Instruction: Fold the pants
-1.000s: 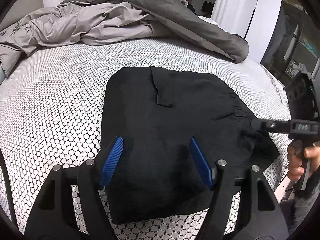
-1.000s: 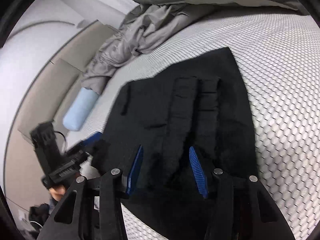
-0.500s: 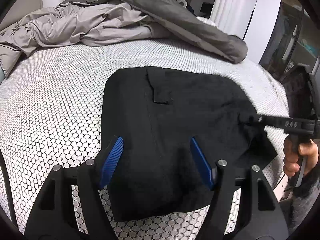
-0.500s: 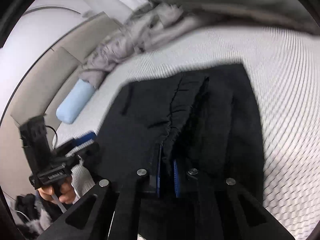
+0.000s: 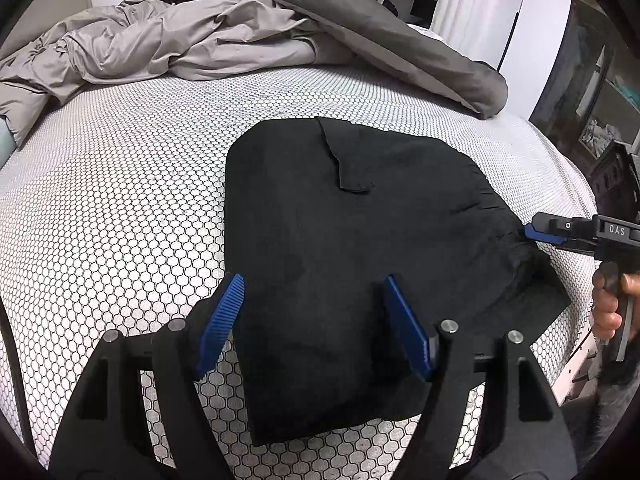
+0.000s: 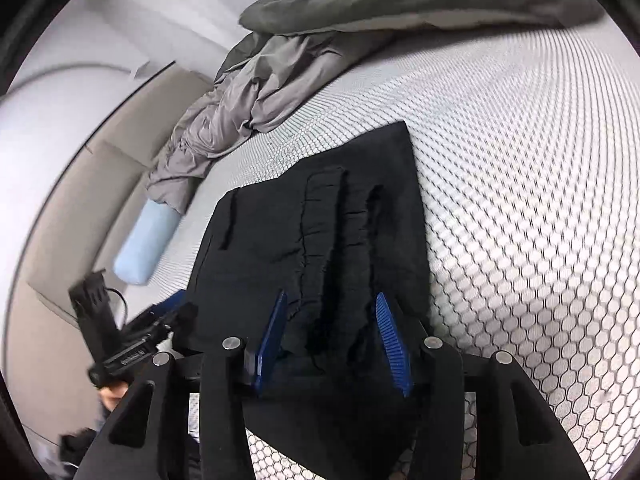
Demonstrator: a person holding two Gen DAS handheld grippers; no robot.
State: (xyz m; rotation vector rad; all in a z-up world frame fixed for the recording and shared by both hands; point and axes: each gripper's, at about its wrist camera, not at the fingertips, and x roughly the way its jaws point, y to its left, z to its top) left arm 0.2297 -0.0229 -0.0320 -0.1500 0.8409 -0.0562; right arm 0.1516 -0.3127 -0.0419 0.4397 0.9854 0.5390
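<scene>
pants (image 5: 352,264): black, lying folded into a compact block on the bed (image 5: 112,208), near its front edge; several layers stacked, one longer layer sticking out as a flap (image 5: 540,296) on the right-hand side in the left wrist view
waistband (image 6: 332,240): gathered elastic ridges, seen in the right wrist view running away from the camera, between the right tong pads
left tongs (image 5: 316,328): jaws wide apart, hovering over the near part of the pants; pads straddle the cloth but press on nothing, nothing held
right tongs (image 6: 332,344): jaws have just been opening, now about half apart; the waistband ridge lies between the pads but they do not pinch it, so no hold
right hand (image 5: 608,304): wrapped round the tong handle at the right edge of the left wrist view
fabric, judged: soft, light, limp; no stiffness, will sag and unfold if lifted by 1 point; matte weave, probably not slippery against ribbed pads
bulk, judged: elastic band is the thickest, firmest part, so the best bite for a pad
where to grip, judged: 2 corners of 1 edge, 1 per tong, catching all layers at once
risk, judged: pinching only the top layer peels the stack open
duvet (image 5: 248,36): grey, crumpled at the far side of the bed, well apart from the pants
</scene>
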